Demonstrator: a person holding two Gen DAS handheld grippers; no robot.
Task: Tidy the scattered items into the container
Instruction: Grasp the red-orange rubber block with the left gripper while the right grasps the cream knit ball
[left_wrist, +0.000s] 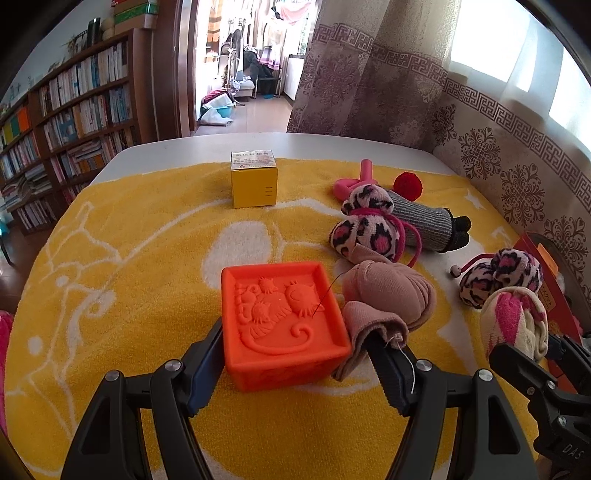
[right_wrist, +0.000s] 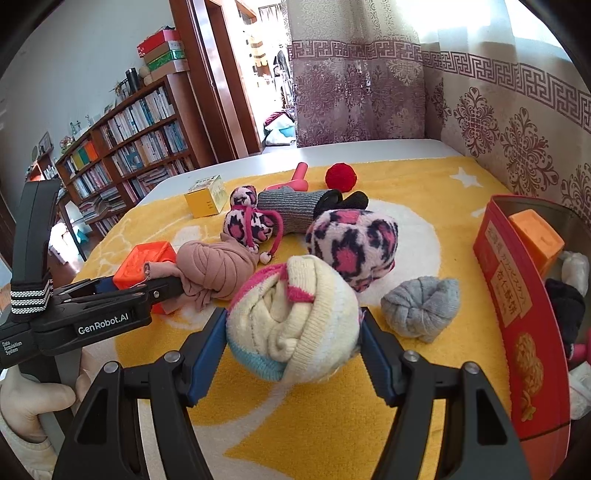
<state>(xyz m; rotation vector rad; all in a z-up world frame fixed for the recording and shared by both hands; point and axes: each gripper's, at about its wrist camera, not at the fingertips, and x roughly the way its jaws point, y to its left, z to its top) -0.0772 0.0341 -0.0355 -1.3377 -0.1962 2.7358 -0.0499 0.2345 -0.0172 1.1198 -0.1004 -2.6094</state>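
My left gripper (left_wrist: 291, 334) is shut on an orange toy block (left_wrist: 280, 310) with a cat relief, low over the yellow towel (left_wrist: 147, 258). The cuff of a tan rolled sock (left_wrist: 388, 291) is draped over its right finger. My right gripper (right_wrist: 291, 317) is shut on a cream, pink and blue rolled sock (right_wrist: 295, 325), held just above the towel. The red tin container (right_wrist: 517, 295) stands at the right and holds an orange block (right_wrist: 535, 236) and white and black socks. In the right wrist view the left gripper (right_wrist: 162, 290) reaches in from the left.
Loose on the towel lie a yellow box (left_wrist: 254, 182), a pink Y-shaped piece (left_wrist: 354, 177), a red pompom (left_wrist: 407, 185), a grey-and-black sock (left_wrist: 424, 221), leopard-print sock bundles (left_wrist: 365, 225) and a grey sock ball (right_wrist: 421, 306). A curtain hangs behind; a bookshelf stands left.
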